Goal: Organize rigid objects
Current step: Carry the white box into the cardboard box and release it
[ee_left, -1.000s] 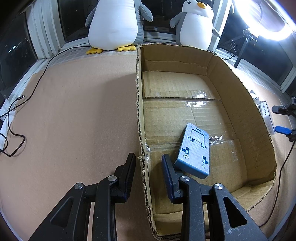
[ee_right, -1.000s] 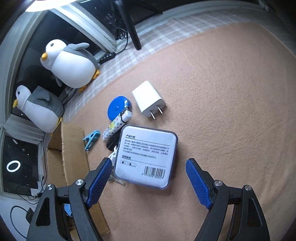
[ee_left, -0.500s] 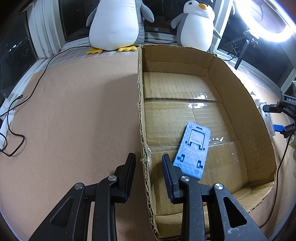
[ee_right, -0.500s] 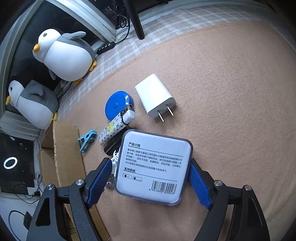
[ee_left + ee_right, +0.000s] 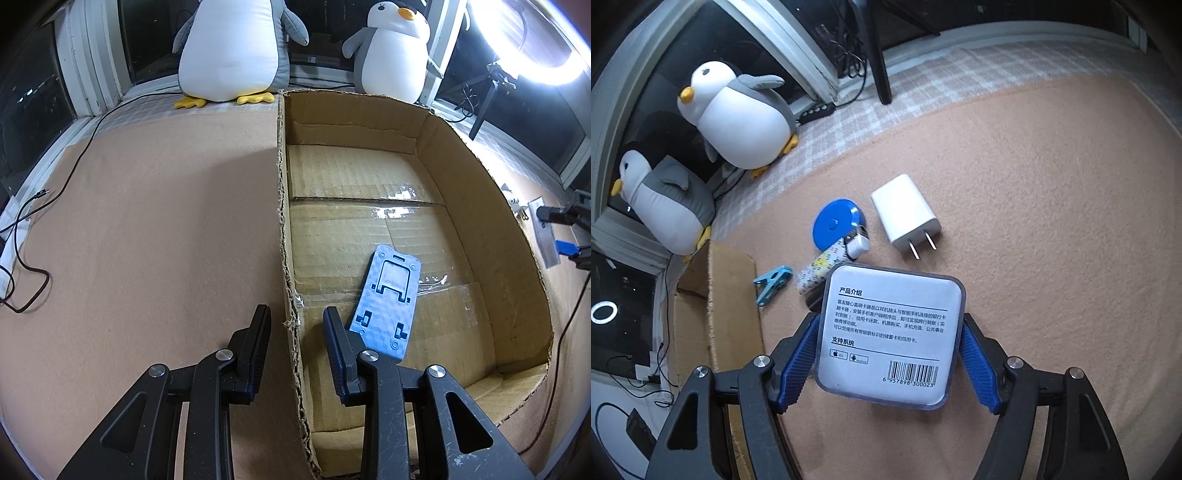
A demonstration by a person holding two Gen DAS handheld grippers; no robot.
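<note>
left wrist view
claw: the left gripper is parted by a narrow gap and holds nothing; its two dark fingers straddle the near wall of the box, one outside, one inside.
box: an open cardboard box with ragged cut edges sits on a tan mat; clear tape shines across its floor.
contents: one blue phone stand, a flat rectangle with cut-out slots, lies flat on the box floor just beside the inner finger.
change: a second ago the stand was tilted with its near edge raised; it now rests flat.
background: two plush penguins sit beyond the box by a dark window; a ring light glows at upper right.

right wrist view
claw: the right gripper has its blue ribbed pads pressed on both sides of a clear square case.
case: rounded corners, a white label with printed text and a barcode facing the camera; it fills the space between the fingers, above the mat.
change: a second ago the fingers stood wide around the case; they have since closed on it.
nearby: a white charger, a blue round disc, a patterned tube with a white cap and a teal clip lie on the mat beyond the case.
box: a corner of the cardboard box shows at left.
</note>
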